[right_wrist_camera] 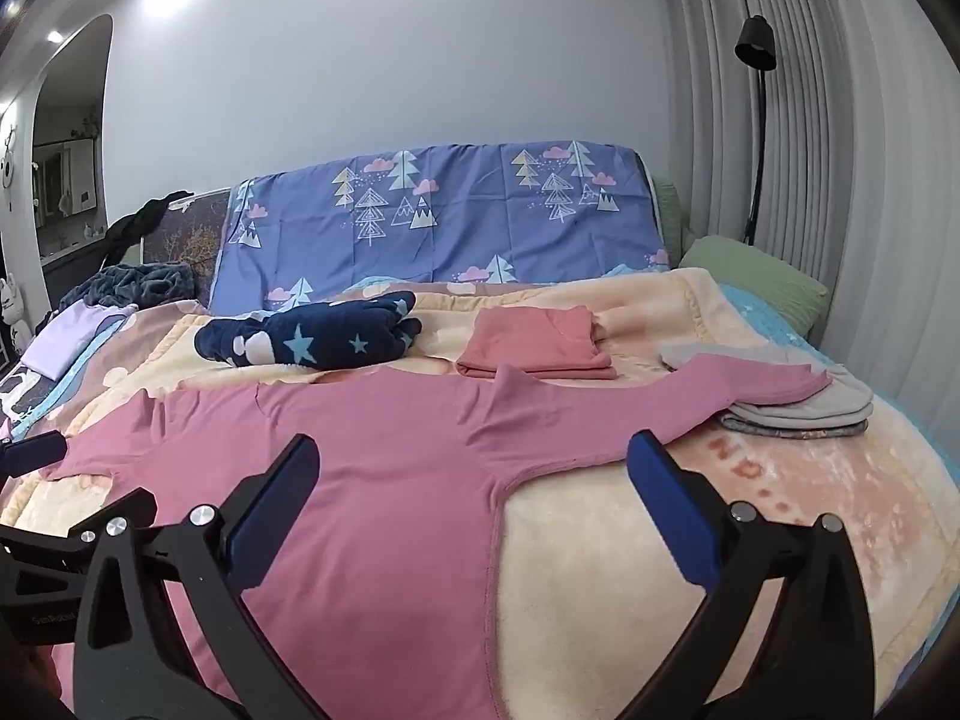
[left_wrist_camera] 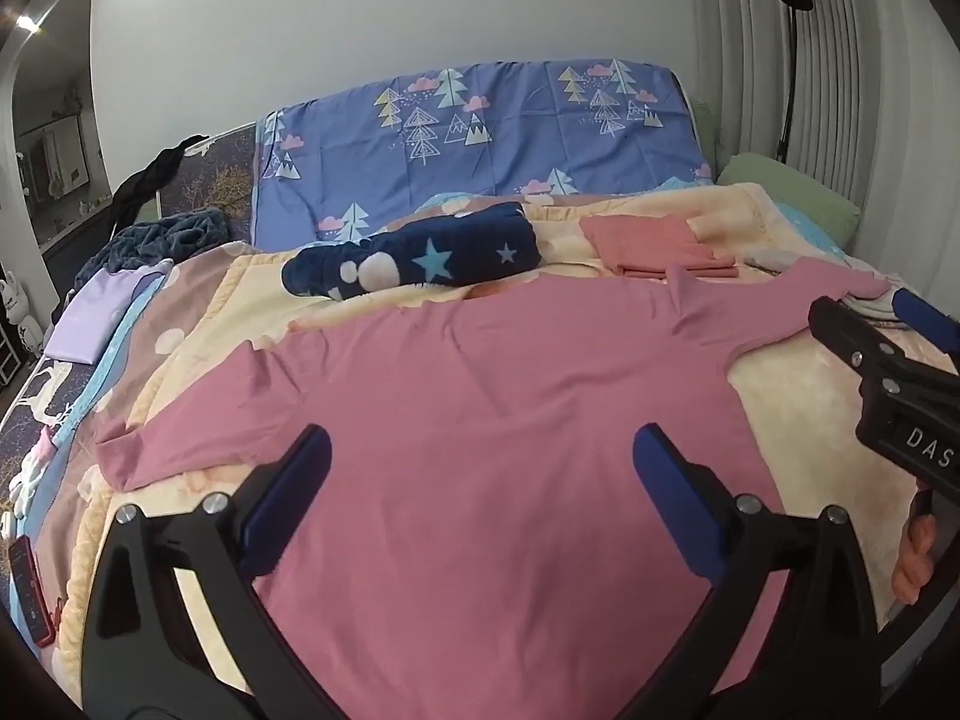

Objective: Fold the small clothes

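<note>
A pink long-sleeved shirt (left_wrist_camera: pixel 468 408) lies spread flat on the bed's cream blanket (left_wrist_camera: pixel 798 420), sleeves out to both sides; it also shows in the right wrist view (right_wrist_camera: pixel 372 480). My left gripper (left_wrist_camera: pixel 480 468) is open and empty above the shirt's body. My right gripper (right_wrist_camera: pixel 474 474) is open and empty above the shirt's right armpit and side seam. In the left wrist view the right gripper (left_wrist_camera: pixel 876 336) shows at the right edge, near the right sleeve. The right sleeve end lies on a grey pile (right_wrist_camera: pixel 804 414).
A folded salmon garment (right_wrist_camera: pixel 540 342) and a rolled navy star blanket (right_wrist_camera: pixel 312 336) lie beyond the shirt. A blue tree-print cover (right_wrist_camera: pixel 444 222), a green pillow (right_wrist_camera: pixel 756 276), a lilac cloth (right_wrist_camera: pixel 60 342) and a black floor lamp (right_wrist_camera: pixel 759 90) surround the bed. A phone (left_wrist_camera: pixel 27 588) lies at left.
</note>
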Motion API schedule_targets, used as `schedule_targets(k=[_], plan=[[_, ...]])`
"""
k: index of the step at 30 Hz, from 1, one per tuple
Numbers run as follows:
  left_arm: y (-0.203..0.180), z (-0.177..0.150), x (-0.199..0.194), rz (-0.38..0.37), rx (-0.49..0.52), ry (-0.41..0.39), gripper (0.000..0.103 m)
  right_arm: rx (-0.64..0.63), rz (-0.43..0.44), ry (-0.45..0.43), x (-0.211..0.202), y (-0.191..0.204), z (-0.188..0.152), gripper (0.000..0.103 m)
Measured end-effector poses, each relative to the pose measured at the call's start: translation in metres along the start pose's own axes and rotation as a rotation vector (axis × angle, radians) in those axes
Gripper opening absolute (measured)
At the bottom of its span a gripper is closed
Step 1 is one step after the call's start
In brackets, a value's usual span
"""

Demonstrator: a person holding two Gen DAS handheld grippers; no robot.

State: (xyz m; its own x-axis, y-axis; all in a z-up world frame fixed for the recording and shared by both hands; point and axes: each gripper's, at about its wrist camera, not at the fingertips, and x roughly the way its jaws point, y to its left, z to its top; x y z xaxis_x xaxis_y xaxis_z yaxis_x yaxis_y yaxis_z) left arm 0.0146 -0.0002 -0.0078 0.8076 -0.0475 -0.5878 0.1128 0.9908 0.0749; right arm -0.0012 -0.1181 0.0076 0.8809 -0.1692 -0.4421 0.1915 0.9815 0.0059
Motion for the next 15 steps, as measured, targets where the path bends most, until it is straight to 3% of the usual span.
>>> schedule_targets(k=[4, 11, 15], plan=[[0.0061, -0.0013, -0.0059, -0.012, -0.037, -0.034, 0.101, 0.024, 0.003, 0.024, 0.0016, -0.0025, 0.0011, 0.102], [0.0095, -0.0035, -0.0091, 0.036, -0.052, -0.082, 0.101, 0.026, -0.007, 0.055, 0.0091, -0.0024, -0.0036, 0.102], [0.0088, -0.0054, -0.0097, 0.017, -0.038, -0.095, 0.101, 0.028, -0.008, 0.060, 0.0098, -0.0028, -0.0041, 0.102]])
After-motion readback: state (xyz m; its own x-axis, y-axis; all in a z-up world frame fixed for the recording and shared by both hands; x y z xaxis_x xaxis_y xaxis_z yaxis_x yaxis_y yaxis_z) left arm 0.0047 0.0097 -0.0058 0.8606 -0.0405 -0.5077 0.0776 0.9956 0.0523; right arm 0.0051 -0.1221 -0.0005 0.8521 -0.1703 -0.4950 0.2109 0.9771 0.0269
